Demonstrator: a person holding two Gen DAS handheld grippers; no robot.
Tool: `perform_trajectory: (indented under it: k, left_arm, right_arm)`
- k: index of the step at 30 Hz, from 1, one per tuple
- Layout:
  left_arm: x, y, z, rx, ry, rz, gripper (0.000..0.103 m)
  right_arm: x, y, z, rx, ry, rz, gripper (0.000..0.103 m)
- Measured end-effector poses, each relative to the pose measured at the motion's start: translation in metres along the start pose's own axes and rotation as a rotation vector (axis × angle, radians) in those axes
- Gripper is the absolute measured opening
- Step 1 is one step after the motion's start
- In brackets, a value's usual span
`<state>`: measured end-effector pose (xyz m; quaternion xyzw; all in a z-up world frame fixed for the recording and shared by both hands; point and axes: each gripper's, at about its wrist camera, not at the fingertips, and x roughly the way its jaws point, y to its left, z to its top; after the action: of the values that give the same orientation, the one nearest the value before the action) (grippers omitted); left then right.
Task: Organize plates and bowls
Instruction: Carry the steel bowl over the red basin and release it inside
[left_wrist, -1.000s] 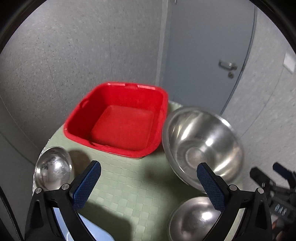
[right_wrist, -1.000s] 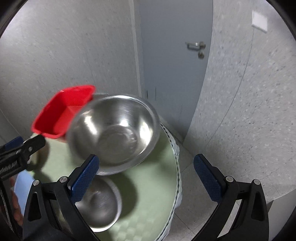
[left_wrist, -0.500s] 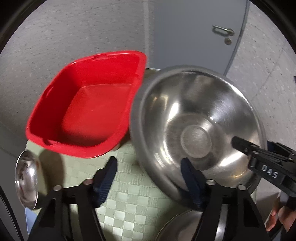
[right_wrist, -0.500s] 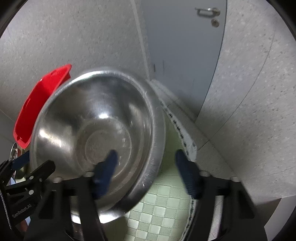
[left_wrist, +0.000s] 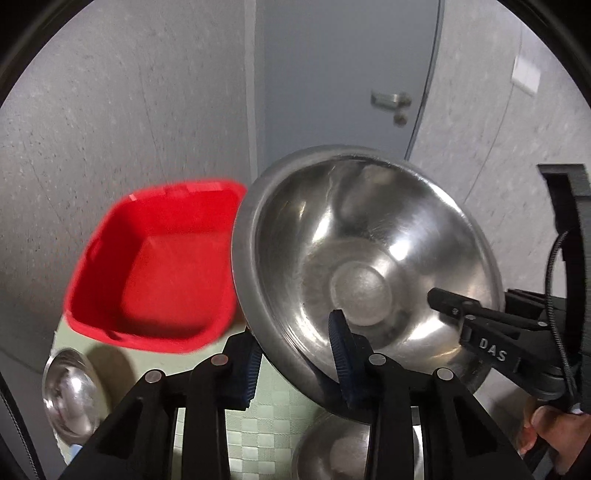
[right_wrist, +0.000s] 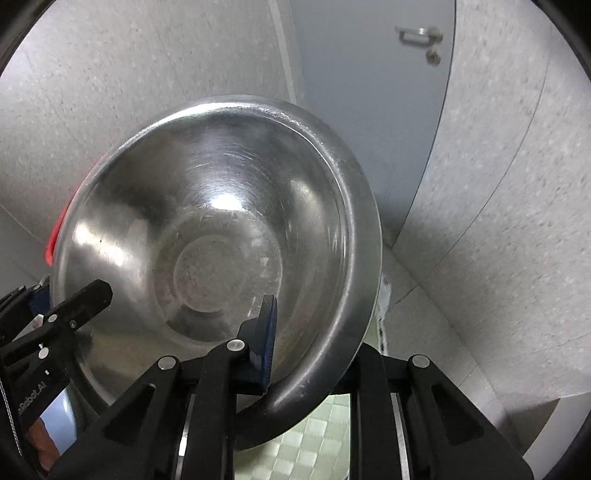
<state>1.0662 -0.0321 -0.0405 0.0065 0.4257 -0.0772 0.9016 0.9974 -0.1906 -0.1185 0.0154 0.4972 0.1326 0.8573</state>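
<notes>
Both grippers pinched the large steel bowl's (left_wrist: 364, 266) rim: left gripper (left_wrist: 295, 363) on its near-left edge, right gripper (right_wrist: 306, 339) on its near-right edge. Beside the bowl stood the red tub (left_wrist: 159, 269).

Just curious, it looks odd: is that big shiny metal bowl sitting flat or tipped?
Tipped: the large stainless steel bowl is lifted, both grippers clamping its rim, its inside facing the cameras.
</notes>
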Motion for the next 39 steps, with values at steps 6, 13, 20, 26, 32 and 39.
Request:
perform_trajectory:
  k: [6,13,20,26,32,39]
  left_arm:
    - [-0.039,0.052,0.011,-0.073,-0.095,0.043,0.031]
    - [-0.030,0.130,0.006,-0.184,-0.070,0.123,0.031]
    - [0.013,0.187,-0.015,-0.255,0.020,0.159,0.031]
    - [0.074,0.194,-0.002,-0.278,0.077,0.156,0.031]
    - [0.104,0.214,0.019,-0.278,0.120,0.141,0.032]
    - [0.115,0.217,0.030,-0.304,0.163,0.124,0.038]
  right_arm:
    - [-0.028,0.060,0.036,-0.099,-0.075,0.010,0.018]
    - [0.002,0.138,0.074,-0.197,-0.049,0.072,0.018]
    - [0.055,0.185,0.086,-0.268,0.035,0.083,0.018]
    - [0.089,0.191,0.083,-0.298,0.096,0.068,0.018]
    - [0.101,0.204,0.077,-0.304,0.125,0.043,0.021]
    - [0.112,0.215,0.075,-0.307,0.142,0.062,0.040]
